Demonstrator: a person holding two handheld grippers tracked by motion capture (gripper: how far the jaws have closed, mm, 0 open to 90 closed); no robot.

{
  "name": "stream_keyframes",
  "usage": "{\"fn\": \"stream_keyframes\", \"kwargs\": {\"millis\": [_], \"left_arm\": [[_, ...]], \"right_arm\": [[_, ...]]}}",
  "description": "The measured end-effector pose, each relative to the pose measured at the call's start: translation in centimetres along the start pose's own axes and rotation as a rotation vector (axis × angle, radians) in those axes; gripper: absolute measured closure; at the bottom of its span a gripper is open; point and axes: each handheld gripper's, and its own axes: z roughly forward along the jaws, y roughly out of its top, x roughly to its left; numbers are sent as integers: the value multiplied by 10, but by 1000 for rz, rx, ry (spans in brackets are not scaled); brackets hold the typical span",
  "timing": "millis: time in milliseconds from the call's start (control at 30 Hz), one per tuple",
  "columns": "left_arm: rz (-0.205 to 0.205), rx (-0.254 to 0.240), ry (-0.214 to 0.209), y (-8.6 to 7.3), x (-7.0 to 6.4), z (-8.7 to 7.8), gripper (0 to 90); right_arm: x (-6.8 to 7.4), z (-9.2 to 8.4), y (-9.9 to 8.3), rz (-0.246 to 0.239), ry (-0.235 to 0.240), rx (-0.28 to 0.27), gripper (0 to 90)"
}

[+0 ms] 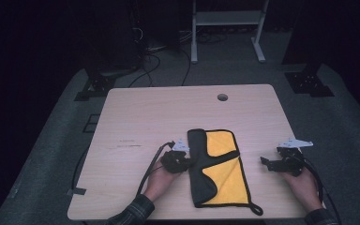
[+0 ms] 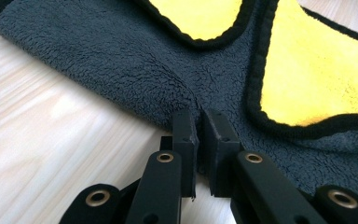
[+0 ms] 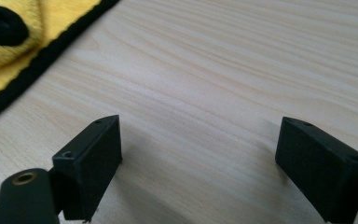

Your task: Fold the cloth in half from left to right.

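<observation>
A yellow cloth (image 1: 222, 176) with a black border lies on the wooden table (image 1: 140, 117), its dark grey underside folded over along the left side. My left gripper (image 1: 189, 161) sits at that folded left edge. In the left gripper view the left gripper (image 2: 199, 116) is shut, with a ridge of the grey cloth (image 2: 121, 60) pinched between its tips. My right gripper (image 1: 268, 163) rests to the right of the cloth, apart from it. Seen up close, the right gripper (image 3: 200, 149) stands open over bare wood, with the cloth's yellow corner (image 3: 9, 60) at the upper left.
A round cable hole (image 1: 222, 97) sits near the table's far edge. Behind the table stand a white frame (image 1: 227, 18) and two black stands (image 1: 96, 84) (image 1: 309, 79) on grey carpet. A cable (image 1: 150, 168) trails from the left gripper across the wood.
</observation>
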Motion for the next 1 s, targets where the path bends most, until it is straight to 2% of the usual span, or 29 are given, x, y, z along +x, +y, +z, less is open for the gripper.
{"fn": "stream_keyframes", "kwargs": {"millis": [233,533,667,733,833,967,1000], "left_arm": [[-49,-13,13,-16,20,-23,837],[-78,-9,34,-30,37,-41,836],[-86,-13,42,-34,40,-44,827],[-74,-11,59,-36,39,-44,756],[-86,-7,74,-38,40,-49,537],[-91,-16,107,-48,44,-62,342],[-80,-13,121,-51,44,-64,277]], "right_arm": [[0,0,0,1,0,1,135],[0,0,0,0,0,0,134],[0,0,0,0,0,0,134],[0,0,0,0,1,0,134],[0,0,0,0,1,1,131],[0,0,0,-3,1,0,130],[0,0,0,-3,1,0,130]]}}
